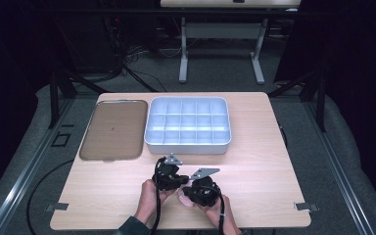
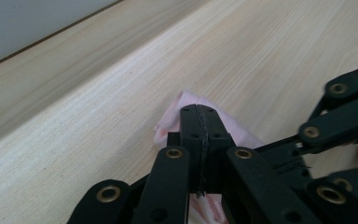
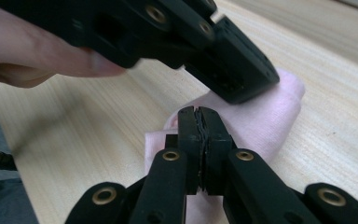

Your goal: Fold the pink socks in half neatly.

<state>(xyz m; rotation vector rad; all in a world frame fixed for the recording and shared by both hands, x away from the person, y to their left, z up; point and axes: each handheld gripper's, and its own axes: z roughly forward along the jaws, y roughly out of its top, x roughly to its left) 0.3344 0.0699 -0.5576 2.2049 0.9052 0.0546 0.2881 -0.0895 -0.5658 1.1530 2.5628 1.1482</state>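
Observation:
A small pink cloth (image 1: 182,197) lies crumpled on the wooden table (image 1: 254,161) near its front edge, between my two grippers. My left gripper (image 1: 176,182) is shut, with the pink cloth (image 2: 167,129) pinched in its jaws and bulging behind the tips (image 2: 200,113). My right gripper (image 1: 191,192) is also shut; its tips (image 3: 198,115) pinch a fold of the cloth (image 3: 272,119). In the right gripper view the left gripper (image 3: 235,77) crosses just above, its tip resting on the same cloth, and a hand (image 3: 28,51) holds it.
A white tray of several compartments (image 1: 188,147) stands at the back middle of the table. Beside it on the left lies a flat brown tray (image 1: 113,129). The right gripper's linkage (image 2: 342,116) shows close by in the left gripper view.

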